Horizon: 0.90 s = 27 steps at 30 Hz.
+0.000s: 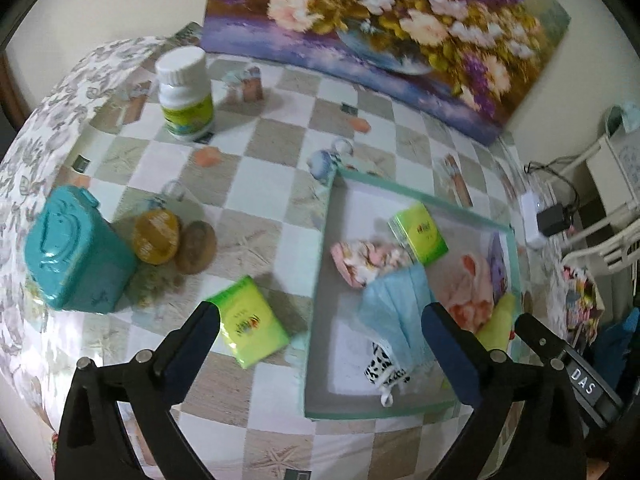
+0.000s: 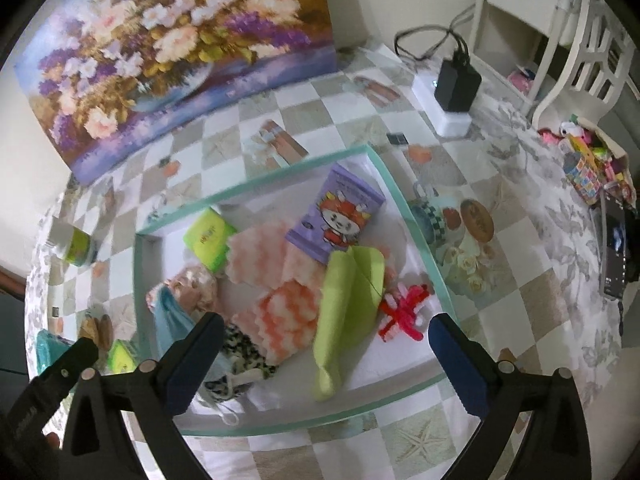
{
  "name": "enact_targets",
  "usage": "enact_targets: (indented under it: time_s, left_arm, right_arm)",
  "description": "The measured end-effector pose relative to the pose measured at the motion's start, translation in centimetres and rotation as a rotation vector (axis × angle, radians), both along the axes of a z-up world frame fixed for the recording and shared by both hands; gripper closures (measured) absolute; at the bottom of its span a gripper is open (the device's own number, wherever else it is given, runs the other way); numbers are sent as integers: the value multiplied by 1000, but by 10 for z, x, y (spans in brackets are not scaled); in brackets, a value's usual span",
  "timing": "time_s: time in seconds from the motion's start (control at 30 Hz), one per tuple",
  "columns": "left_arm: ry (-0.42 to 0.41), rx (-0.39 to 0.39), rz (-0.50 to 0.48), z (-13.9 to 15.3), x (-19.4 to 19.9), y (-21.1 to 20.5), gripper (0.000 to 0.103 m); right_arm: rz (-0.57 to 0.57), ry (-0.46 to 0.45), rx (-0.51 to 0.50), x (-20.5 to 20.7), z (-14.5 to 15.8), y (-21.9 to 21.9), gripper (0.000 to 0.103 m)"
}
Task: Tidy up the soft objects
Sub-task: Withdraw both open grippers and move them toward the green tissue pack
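Note:
A shallow tray with a green rim [image 1: 320, 264] [image 2: 416, 224] holds soft things: a green tissue pack [image 1: 420, 236] [image 2: 208, 242], a blue face mask [image 1: 396, 312], pink-white cloths [image 2: 280, 276], a lime cloth [image 2: 344, 308], a purple tissue pack [image 2: 340, 216], a floral pouch [image 1: 368, 260] and a red-white knit piece [image 2: 404, 312]. A second green tissue pack [image 1: 252, 326] lies on the table left of the tray, by my left finger. My left gripper [image 1: 320, 316] is open and empty above it. My right gripper [image 2: 326, 328] is open and empty over the tray.
On the checkered tablecloth stand a teal tin [image 1: 76, 252], two brown round lids [image 1: 156, 236], and a white bottle with a green label [image 1: 186, 96]. A flower painting [image 1: 380, 36] leans on the back wall. A power strip with a black charger [image 2: 452, 92] lies at the right; a white chair [image 2: 580, 60] stands beyond.

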<state>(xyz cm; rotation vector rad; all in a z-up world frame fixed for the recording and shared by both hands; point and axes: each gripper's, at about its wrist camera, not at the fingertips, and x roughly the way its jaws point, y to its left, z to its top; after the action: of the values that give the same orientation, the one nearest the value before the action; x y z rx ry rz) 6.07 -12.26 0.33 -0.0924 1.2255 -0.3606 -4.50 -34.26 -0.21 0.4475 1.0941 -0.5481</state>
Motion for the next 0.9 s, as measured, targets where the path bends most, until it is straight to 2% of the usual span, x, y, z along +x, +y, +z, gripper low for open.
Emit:
enact_targets:
  time_s: [0.17,0.4,0.53,0.8,0.9]
  left_arm:
    - [-15,-16,38,7,7,21,2]
    - [6,-38,122,5,15,57,2]
    - [5,-31,154,5,15,70,2]
    - [66,-32,224,-11,11,90,2]
    - [112,-39,250,-24,13,96,2]
  right_arm:
    - [33,-37,-44,5,17,17,0]
    - [165,-85,-60,26,27,63,0]
    - [270,-80,-67,40,24,92,0]
    - [397,-42,-28,61,2,127,0]
    - [450,-20,-22,70,-7,140,0]
